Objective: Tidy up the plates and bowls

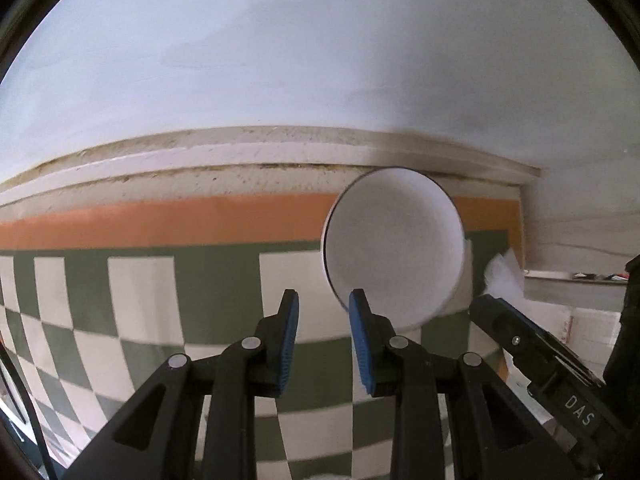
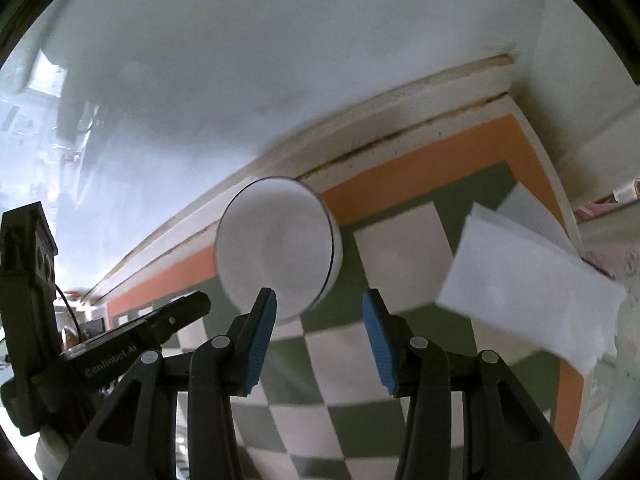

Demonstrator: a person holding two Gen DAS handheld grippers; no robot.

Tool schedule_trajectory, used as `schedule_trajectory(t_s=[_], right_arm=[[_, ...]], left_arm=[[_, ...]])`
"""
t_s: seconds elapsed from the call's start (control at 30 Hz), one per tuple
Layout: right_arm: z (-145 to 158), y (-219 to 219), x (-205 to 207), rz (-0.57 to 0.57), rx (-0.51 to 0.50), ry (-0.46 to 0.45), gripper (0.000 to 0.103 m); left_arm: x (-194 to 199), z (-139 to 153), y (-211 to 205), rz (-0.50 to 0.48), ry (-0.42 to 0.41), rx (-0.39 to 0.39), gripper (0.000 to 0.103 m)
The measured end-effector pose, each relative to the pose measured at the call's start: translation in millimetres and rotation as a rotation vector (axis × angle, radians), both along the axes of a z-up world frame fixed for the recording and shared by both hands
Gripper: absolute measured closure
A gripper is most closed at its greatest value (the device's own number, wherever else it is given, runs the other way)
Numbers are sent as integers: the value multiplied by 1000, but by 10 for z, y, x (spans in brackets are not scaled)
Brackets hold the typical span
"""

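Both grippers, left (image 1: 323, 334) and right (image 2: 318, 334), hold jaws released, empty. White bowl (image 2: 276, 246) sits beyond on checkered tabletop (image 2: 384, 360); folded napkins (image 2: 524, 284) lie right.

Both my wrist cameras look forward along my fingers, close over the checkered bench (image 1: 140, 280), sharing the white bowl (image 1: 394, 248).

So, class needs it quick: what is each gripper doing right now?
Left gripper: open, holding nothing.
Right gripper: open, holding nothing.
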State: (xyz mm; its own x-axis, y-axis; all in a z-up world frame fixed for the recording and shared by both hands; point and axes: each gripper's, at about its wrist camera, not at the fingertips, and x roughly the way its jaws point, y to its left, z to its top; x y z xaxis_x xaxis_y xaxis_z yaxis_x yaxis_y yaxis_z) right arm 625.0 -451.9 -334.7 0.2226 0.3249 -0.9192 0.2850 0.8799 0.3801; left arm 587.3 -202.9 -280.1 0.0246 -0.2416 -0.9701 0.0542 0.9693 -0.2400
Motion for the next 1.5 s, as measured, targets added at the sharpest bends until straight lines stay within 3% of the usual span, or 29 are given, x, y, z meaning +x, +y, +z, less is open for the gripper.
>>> schedule_trajectory(t_s=[0.17, 0.33, 0.47, 0.5, 1.0, 1.5], right_arm=[[-207, 11, 217, -3, -21, 16, 57], [-346, 34, 338, -2, -23, 26, 68], [-440, 52, 397, 10, -27, 40, 93], [-476, 63, 419, 14, -32, 48, 94], [-396, 260, 235, 36, -54, 41, 95], [336, 398, -573, 68, -58, -11, 95]], left_arm=[[147, -202, -84, -20, 16, 27, 79], [207, -281, -124, -40, 2, 24, 81], [224, -310, -160, -47, 2, 7, 88], [215, -302, -159, -48, 1, 5, 88], [45, -116, -162, -64, -27, 1, 88], [-742, 575, 55, -108, -104, -21, 88]])
